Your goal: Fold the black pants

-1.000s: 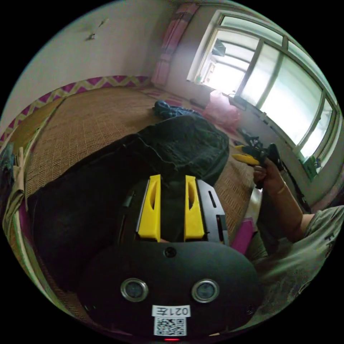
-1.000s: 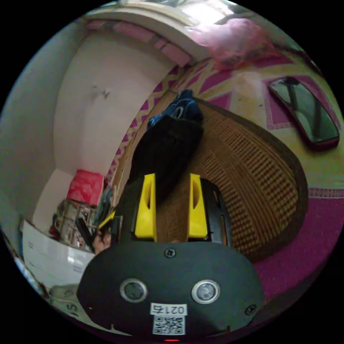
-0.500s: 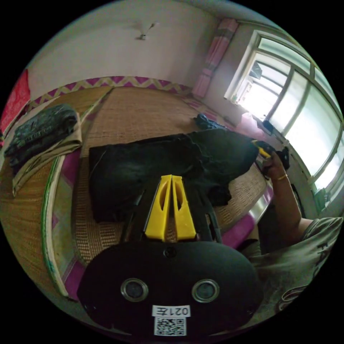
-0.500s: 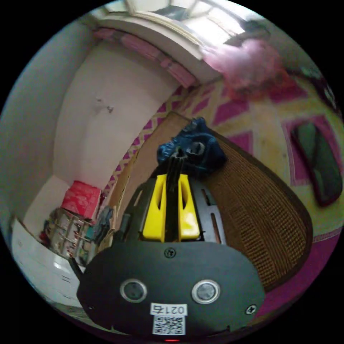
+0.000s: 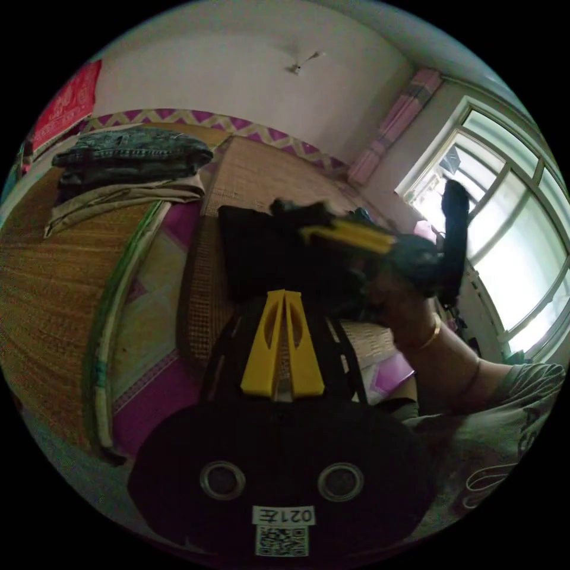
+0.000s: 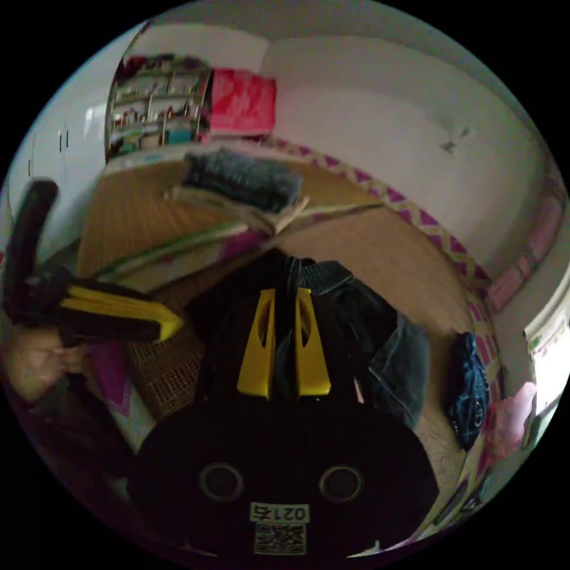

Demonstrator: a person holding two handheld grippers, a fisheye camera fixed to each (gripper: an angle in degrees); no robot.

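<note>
Carrying a pinched edge of the black pants (image 6: 356, 320) in the right gripper (image 6: 285, 291) across the woven mat (image 5: 202, 285) since a second ago, left gripper (image 5: 284, 294) now closed empty, fold half made.

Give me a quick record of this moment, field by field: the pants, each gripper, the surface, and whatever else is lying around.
pants: black pants partly folded, lying on the woven mat
right gripper: right gripper shut on a bunched edge of the pants, dark fabric pinched between both jaws
left gripper: left gripper jaws together, nothing between them
folded stack: folded clothes piled at the far side of the mat
other cloth: blue garment crumpled beside the pants
room: window beside the bed
</note>
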